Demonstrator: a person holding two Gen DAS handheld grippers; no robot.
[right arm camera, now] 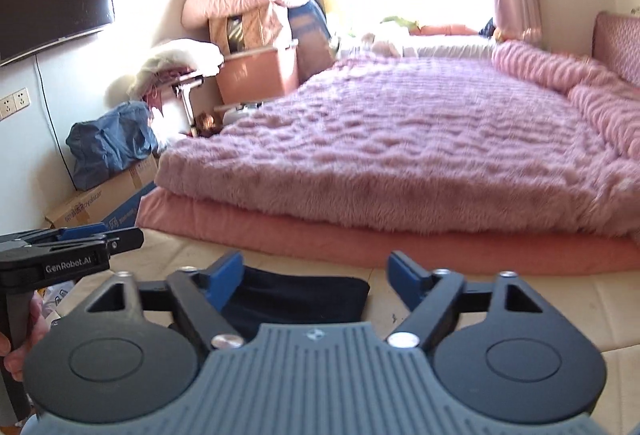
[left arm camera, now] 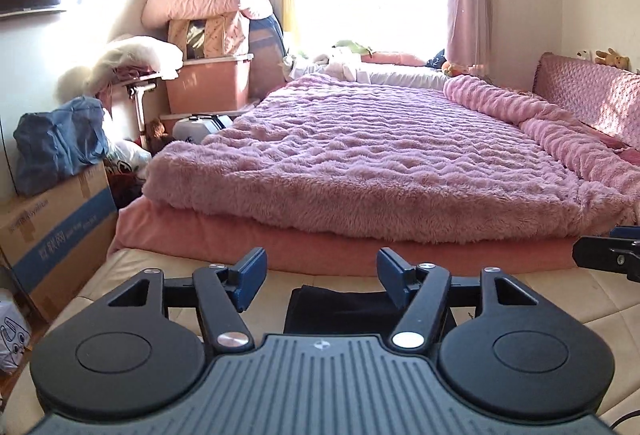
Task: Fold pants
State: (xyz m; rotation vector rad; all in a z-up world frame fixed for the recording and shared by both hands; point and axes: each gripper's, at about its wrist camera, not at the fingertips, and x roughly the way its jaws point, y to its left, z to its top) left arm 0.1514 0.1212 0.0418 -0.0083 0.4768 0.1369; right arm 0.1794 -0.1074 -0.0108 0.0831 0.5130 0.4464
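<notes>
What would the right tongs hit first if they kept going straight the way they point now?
Probably the pink fluffy blanket on the bed; the open right tongs aim above the folded dark pants, though depth is hard to judge.

The pants (left arm camera: pixel 340 309) are dark, black or very deep navy, and folded into a compact flat bundle. They lie on the cream padded surface (left arm camera: pixel 560 299) at the foot of the bed, just in front of the edge of the pink mattress (left arm camera: pixel 360 247). In the right wrist view the pants (right arm camera: pixel 304 299) show a straight far edge and a rounded right-hand corner, with the top layer smooth and free of loose legs or trailing cloth. In the left wrist view the left side edge of the bundle runs straight towards the camera. The near part of the pants is hidden in both views, so their full outline cannot be told. Nothing grips them; they rest free.
</notes>
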